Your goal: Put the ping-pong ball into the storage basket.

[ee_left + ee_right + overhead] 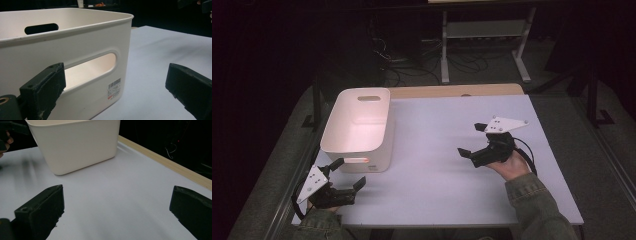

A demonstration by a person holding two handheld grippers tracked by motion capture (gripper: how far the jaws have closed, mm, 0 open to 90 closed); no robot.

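Observation:
A white plastic bin (pixel 357 125) with handle slots stands on the left part of the pale table (pixel 447 165); its inside looks bare. My left gripper (pixel 348 173) sits at the bin's near corner, open, with nothing between its jaws. In the left gripper view the bin's wall (pixel 82 40) is close ahead, and my left gripper (pixel 112 95) has its left jaw in front of that wall. My right gripper (pixel 471 139) hovers open over the table's right side, pointing left toward the bin (pixel 80 145). My right gripper (pixel 117 212) frames bare tabletop.
A barcode label (pixel 114 88) sits low on the bin's near wall. A wooden strip (pixel 452 91) runs along the table's far edge. Beyond it on the floor are a white shelf frame (pixel 484 35) and loose cables (pixel 397 60). A hand (pixel 5 137) shows far left.

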